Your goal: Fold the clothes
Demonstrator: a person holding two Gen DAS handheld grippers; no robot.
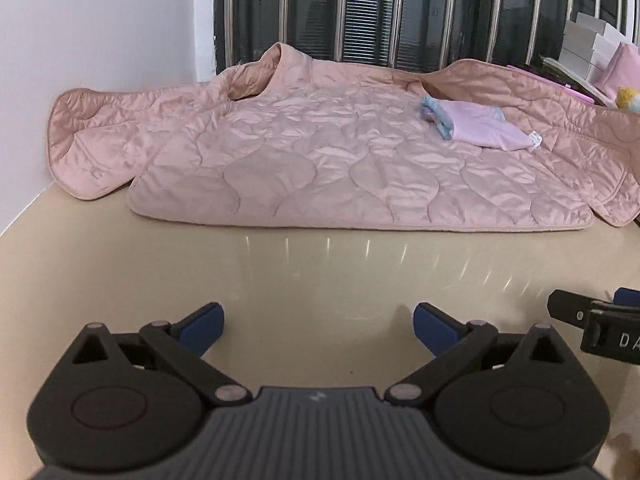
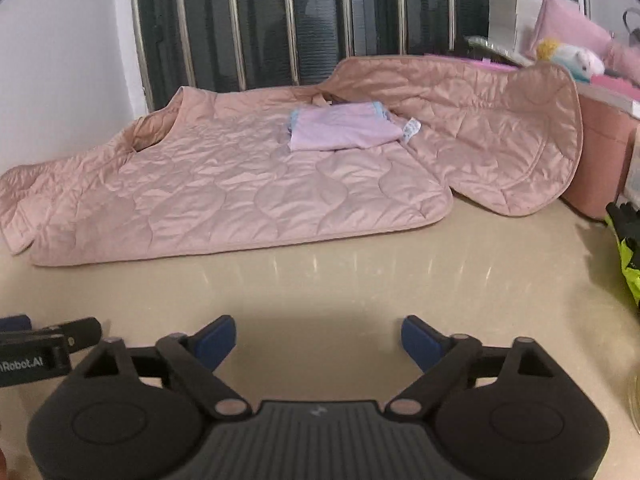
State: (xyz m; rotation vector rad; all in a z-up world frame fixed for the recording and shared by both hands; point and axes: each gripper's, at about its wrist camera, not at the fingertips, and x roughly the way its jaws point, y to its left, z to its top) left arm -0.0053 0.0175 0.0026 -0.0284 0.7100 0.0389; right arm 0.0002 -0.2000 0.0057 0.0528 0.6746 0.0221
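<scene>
I held my left gripper (image 1: 318, 326) and right gripper (image 2: 318, 338) low over the bare bench (image 1: 320, 272), jaws spread wide and empty. The pink quilted jacket (image 1: 320, 160) lay flat beyond them, sleeves out, ready for folding; a folded lilac garment (image 1: 484, 126) rested on it.

Beige table (image 1: 320, 272); barred window (image 1: 400, 12) behind; white boxes (image 1: 580, 48), plush toy (image 2: 568, 56), possibly, far right.

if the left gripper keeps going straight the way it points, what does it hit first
Probably the bare tabletop: the open left gripper tilts down toward it. If it skims above, the near hem of the pink jacket comes next; depth is hard to judge.
</scene>
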